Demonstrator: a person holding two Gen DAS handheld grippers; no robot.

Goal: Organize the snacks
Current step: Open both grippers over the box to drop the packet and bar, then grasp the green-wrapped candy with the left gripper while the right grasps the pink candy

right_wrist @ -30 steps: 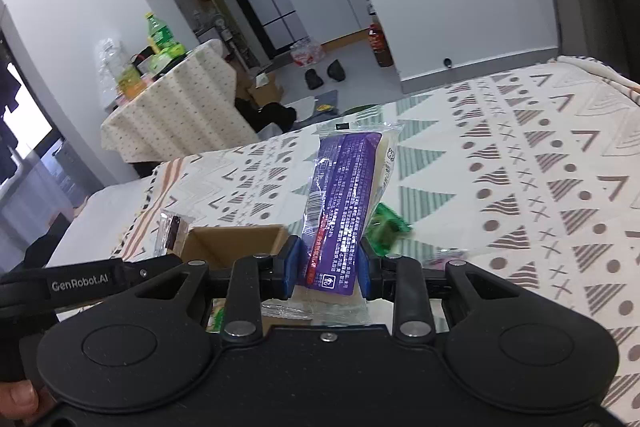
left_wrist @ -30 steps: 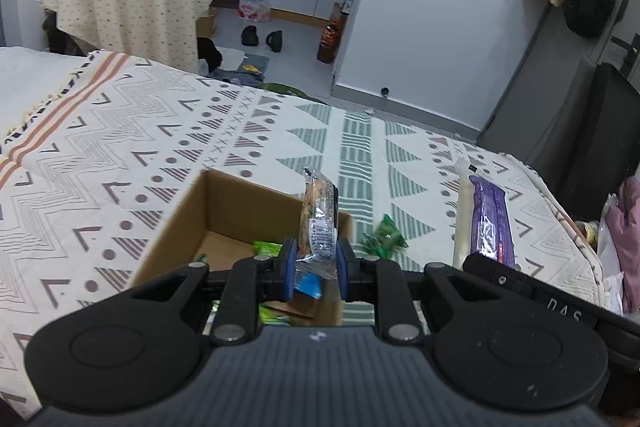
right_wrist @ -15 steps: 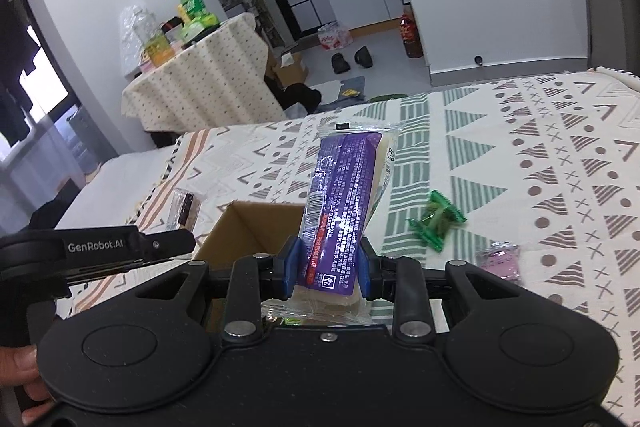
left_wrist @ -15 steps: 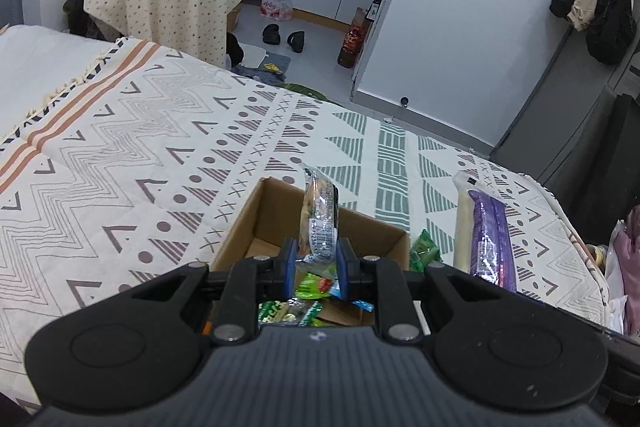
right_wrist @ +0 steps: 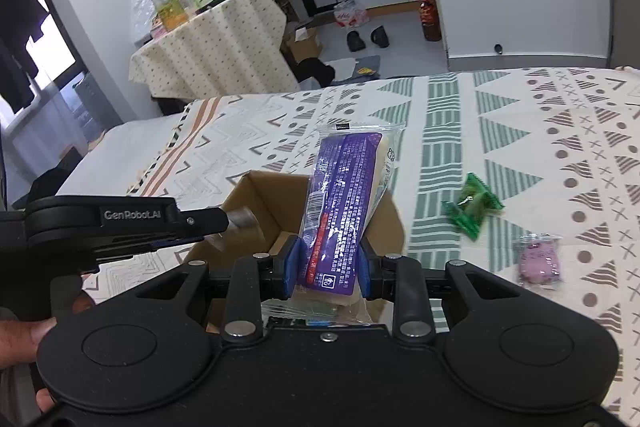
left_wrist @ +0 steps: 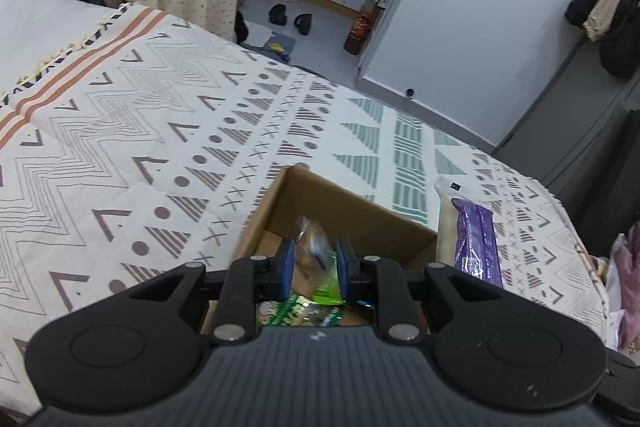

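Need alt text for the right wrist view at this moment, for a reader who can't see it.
The right gripper holds a purple-wrapped snack upright between its blue fingers, above an open cardboard box on a patterned bedspread. The left gripper reaches over the box from the left. A green candy and a pink candy lie loose to the right.

Soft even daylight, fisheye bending at edges, snack motion-blurred.
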